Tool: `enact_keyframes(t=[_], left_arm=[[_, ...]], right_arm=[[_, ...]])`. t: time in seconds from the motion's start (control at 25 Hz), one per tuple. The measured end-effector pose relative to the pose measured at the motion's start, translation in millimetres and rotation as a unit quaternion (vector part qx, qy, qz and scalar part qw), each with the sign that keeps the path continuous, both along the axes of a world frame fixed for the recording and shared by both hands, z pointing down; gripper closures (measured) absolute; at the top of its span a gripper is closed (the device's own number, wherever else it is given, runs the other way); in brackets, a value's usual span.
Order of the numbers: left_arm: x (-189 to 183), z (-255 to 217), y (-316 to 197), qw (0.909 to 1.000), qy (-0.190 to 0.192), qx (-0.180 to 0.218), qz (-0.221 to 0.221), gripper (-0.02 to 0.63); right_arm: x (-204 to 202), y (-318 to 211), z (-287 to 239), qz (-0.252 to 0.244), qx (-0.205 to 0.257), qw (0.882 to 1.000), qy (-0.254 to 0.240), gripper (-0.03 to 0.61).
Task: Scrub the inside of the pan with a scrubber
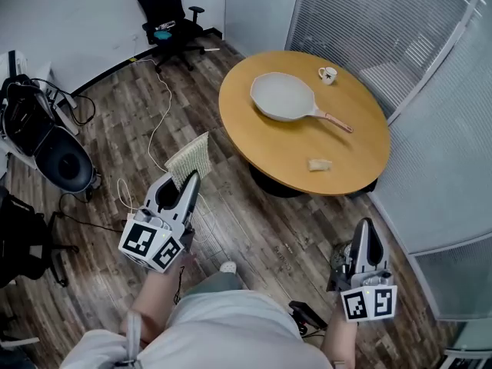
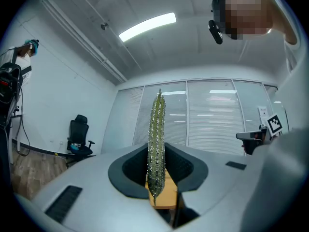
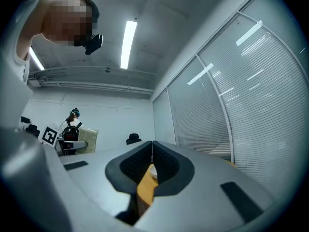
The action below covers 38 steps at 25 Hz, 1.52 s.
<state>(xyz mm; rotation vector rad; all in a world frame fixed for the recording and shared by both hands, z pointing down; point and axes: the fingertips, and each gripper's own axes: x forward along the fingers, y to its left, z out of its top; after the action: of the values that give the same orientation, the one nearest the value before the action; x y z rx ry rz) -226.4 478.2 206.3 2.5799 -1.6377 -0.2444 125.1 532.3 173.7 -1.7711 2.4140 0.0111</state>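
A grey-white pan point(image 1: 283, 97) with a pink handle lies on the round wooden table point(image 1: 361, 148), far ahead of both grippers. My left gripper point(image 1: 191, 177) is shut on a greenish mesh scrubber point(image 1: 190, 158) that sticks up beyond its tips, over the floor short of the table. In the left gripper view the scrubber point(image 2: 157, 129) stands edge-on between the jaws of the left gripper point(image 2: 157, 147). My right gripper point(image 1: 366, 224) hangs low at the right, off the table, shut with nothing in it. In its own view the right gripper point(image 3: 152, 143) has its pads together.
A white cup point(image 1: 328, 74) stands beyond the pan, and a small tan piece point(image 1: 320, 164) lies near the table's front edge. An office chair point(image 1: 164, 10) and cables point(image 1: 157, 121) occupy the floor to the left. Glass walls with blinds point(image 1: 369, 21) close the right side.
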Motion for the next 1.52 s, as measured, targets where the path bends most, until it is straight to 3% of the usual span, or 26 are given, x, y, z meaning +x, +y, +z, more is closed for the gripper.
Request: enact_keyframes(t=[0.44,0.72,1.08,1.28,1.52], left_arm=[[-12.3,-2.8,-74.0,0.9993,-0.002,0.017,0.034,0.531],[-9.4,-0.2,-94.7,0.9992,-0.001,0.004,0.039,0.531],[-5.1,19.8,-103.6,0.9991,-0.013,-0.023,0.033,0.531],[0.7,27.2,-126.4,0.9993,-0.011,-0.032,0.015,0.531],[9.1,21.4,-154.8,0.9995,-0.007,-0.031,0.000,0.531]], right_arm=[[-21.2,-61.6,-0.4,0.019,0.014,1.000,-0.001,0.558],[-18.8,-83.7,-4.1,0.019,0.005,1.000,-0.005,0.558],[-15.4,-111.0,9.6,0.002,-0.011,1.000,-0.014,0.558],[-13.8,-151.1,26.7,-0.030,-0.033,0.999,-0.017,0.558],[-7.1,-191.2,13.6,-0.050,-0.024,0.998,-0.011,0.558]])
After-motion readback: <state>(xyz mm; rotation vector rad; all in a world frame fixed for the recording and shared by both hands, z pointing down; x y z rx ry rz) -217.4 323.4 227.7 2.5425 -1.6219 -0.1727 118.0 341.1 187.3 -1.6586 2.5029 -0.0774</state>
